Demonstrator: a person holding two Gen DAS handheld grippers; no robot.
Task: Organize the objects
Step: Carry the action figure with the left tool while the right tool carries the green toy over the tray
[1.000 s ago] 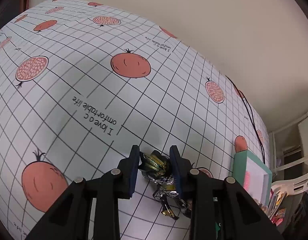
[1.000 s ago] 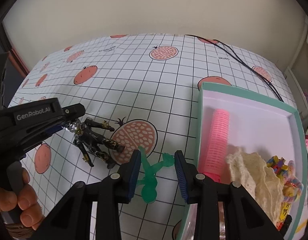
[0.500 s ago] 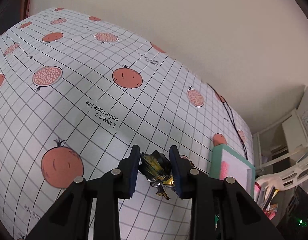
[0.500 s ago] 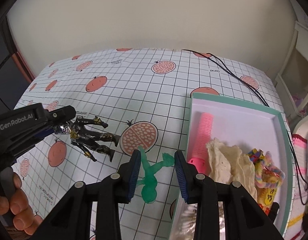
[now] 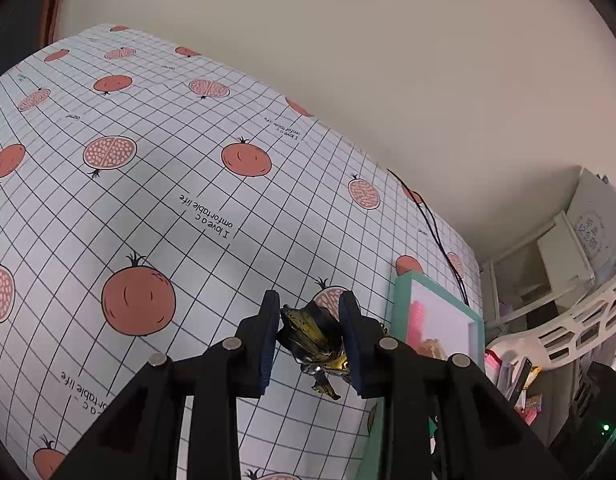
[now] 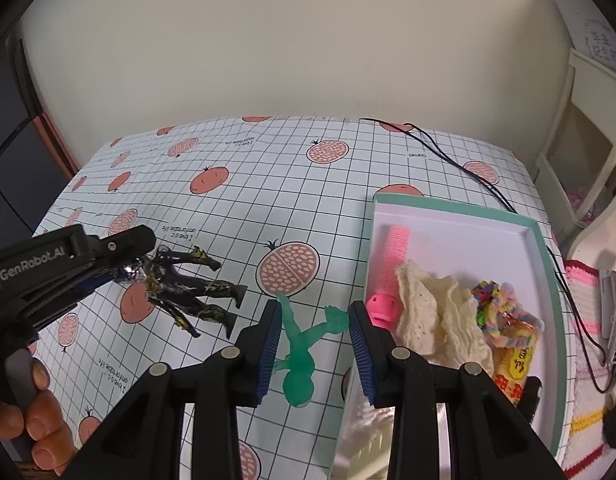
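White tablecloth (image 6: 347, 184) gridded black, dotted with orange-red pomegranates. Black-and-gold figure (image 6: 188, 284). Translucent green figure (image 6: 304, 344). Teal-rimmed white box (image 6: 545, 280). Pink roller (image 6: 389, 268), cream lace (image 6: 435, 316).

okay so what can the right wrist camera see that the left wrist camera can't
Only the right wrist view shows the green figure clamped in the right gripper, the hand holding the left gripper, the black and gold figure's whole body, and the lace cloth and snack packet in the box.

Only the left wrist view shows the figure close up between the left gripper's pads, and a white chair.

Both show the figure, the gridded tablecloth, the box, the pink roller and a black cable.
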